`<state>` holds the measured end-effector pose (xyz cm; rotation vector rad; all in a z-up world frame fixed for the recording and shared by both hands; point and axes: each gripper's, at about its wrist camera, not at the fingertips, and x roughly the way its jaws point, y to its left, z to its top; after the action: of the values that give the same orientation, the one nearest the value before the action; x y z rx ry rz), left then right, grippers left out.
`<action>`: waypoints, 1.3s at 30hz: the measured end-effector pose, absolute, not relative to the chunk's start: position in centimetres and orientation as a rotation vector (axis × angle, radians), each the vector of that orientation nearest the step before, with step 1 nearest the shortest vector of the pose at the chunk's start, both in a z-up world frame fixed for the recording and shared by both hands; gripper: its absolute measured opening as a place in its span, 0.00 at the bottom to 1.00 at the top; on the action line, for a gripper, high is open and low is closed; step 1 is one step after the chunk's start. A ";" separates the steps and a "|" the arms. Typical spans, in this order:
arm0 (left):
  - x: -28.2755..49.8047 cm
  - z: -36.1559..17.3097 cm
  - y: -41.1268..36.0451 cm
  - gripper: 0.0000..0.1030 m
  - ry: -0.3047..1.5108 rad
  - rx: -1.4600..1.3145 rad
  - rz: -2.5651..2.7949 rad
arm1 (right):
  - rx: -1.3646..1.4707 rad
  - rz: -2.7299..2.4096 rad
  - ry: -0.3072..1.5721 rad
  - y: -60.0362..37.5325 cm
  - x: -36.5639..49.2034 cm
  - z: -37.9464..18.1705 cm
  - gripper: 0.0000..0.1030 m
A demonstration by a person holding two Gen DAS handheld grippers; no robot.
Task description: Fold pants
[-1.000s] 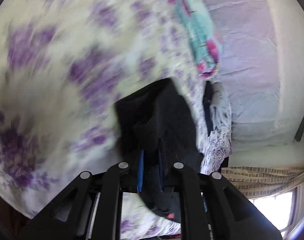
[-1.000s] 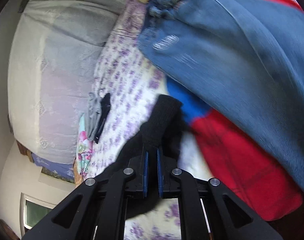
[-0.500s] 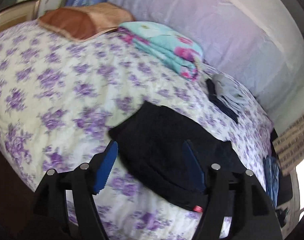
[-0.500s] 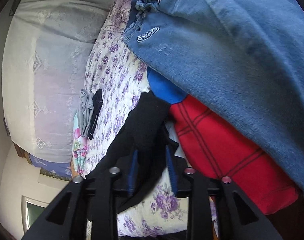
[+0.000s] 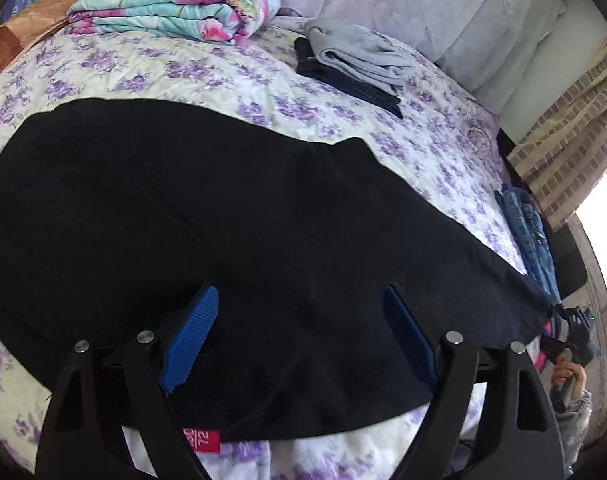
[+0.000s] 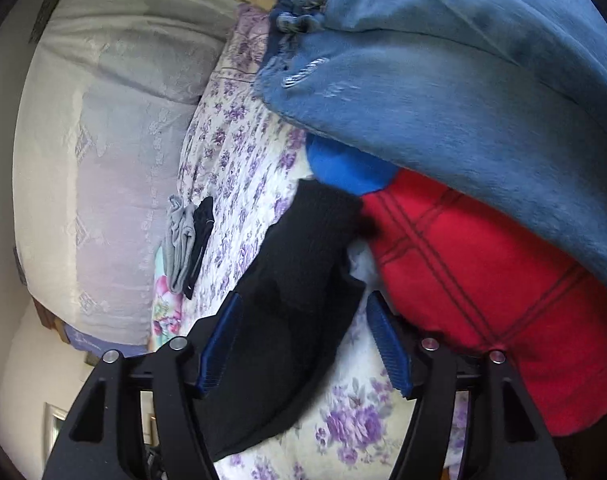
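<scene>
Black pants (image 5: 223, 220) lie spread flat across the purple-flowered bed sheet (image 5: 423, 140), a red tag (image 5: 201, 440) at their near edge. My left gripper (image 5: 299, 290) hovers over the near edge. Its jaws are opening wide and the blue pads (image 5: 195, 336) press on nothing. In the right wrist view, the far end of the pants (image 6: 303, 260) lies between the jaws of my right gripper (image 6: 303, 296). Those jaws are closing. The right pad stands apart from the cloth, and the left pad (image 6: 219, 344) sits beside its edge.
A folded floral blanket (image 5: 175, 8) and folded grey and dark clothes (image 5: 355, 60) lie at the back of the bed. Blue jeans (image 6: 463, 80) are piled over a red checked cloth (image 6: 483, 280) right beside the pants' end. A hand (image 5: 567, 372) shows at the bed's right edge.
My left gripper let go of the bunched black pants, opened wide, rolled and drew back; the pants now lie flat. My right gripper's pads came apart off the pants' end.
</scene>
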<state>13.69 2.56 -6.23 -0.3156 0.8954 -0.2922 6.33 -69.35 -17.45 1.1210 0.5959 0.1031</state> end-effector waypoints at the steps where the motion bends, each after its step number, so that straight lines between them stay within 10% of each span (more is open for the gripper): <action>1: 13.8 -6.4 2.7 0.79 0.873 -0.317 -0.293 | 1.139 0.111 0.593 -69.3 6.9 -17.2 0.14; 8: 14.0 -6.1 4.9 0.79 0.826 -0.462 -0.268 | 0.945 0.239 0.416 -68.7 9.9 -7.7 0.09; 14: 12.5 -5.1 2.9 0.79 0.812 -0.342 -0.283 | 1.143 0.070 0.624 -72.0 8.7 -19.3 0.06; 21: 14.8 -1.0 -4.8 0.80 0.732 -0.187 -0.403 | 1.078 0.070 0.577 -71.2 8.7 -18.9 0.10; 28: 21.6 -8.4 -7.4 0.80 0.970 -0.152 -0.227 | 1.042 0.073 0.571 -70.9 8.4 -18.4 0.13; 33: 18.1 -5.9 -7.1 0.80 0.904 -0.256 -0.341 | 1.053 0.095 0.535 -70.3 7.7 -16.7 0.61; 39: 16.0 -5.1 -15.5 0.86 0.906 -0.108 -0.510 | 0.973 0.019 0.506 -68.8 8.2 -16.5 0.70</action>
<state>15.97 -15.52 -5.14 -0.1083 0.9057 -0.5102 8.19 -68.81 -16.51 0.9727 0.5064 0.0194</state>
